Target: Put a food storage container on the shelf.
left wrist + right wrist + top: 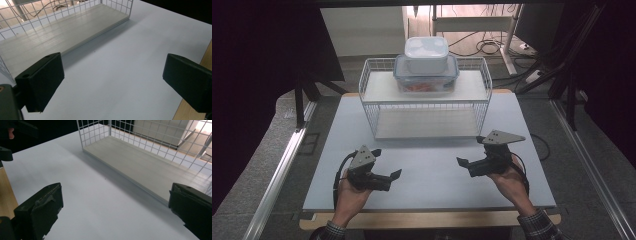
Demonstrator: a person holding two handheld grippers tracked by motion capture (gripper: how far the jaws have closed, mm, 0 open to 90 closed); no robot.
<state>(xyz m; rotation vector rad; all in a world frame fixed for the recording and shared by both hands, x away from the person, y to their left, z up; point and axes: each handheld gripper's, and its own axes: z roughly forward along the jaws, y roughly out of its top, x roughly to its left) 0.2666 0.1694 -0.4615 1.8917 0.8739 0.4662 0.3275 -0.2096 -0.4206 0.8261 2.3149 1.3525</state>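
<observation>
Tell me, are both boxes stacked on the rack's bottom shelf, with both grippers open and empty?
Not quite: the high view shows the boxes stacked on the rack's top shelf. The left gripper and right gripper are indeed open and empty.

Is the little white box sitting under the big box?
No, the little white box sits on top of the big box on the wire rack.

You have a matt, smooth white table top with a pale wood edge. The rack is thin white-coated wire, its shelves pale matt boards with fine grain. Both stacked containers look like smooth plastic. Your gripper pads are matt black.
</observation>
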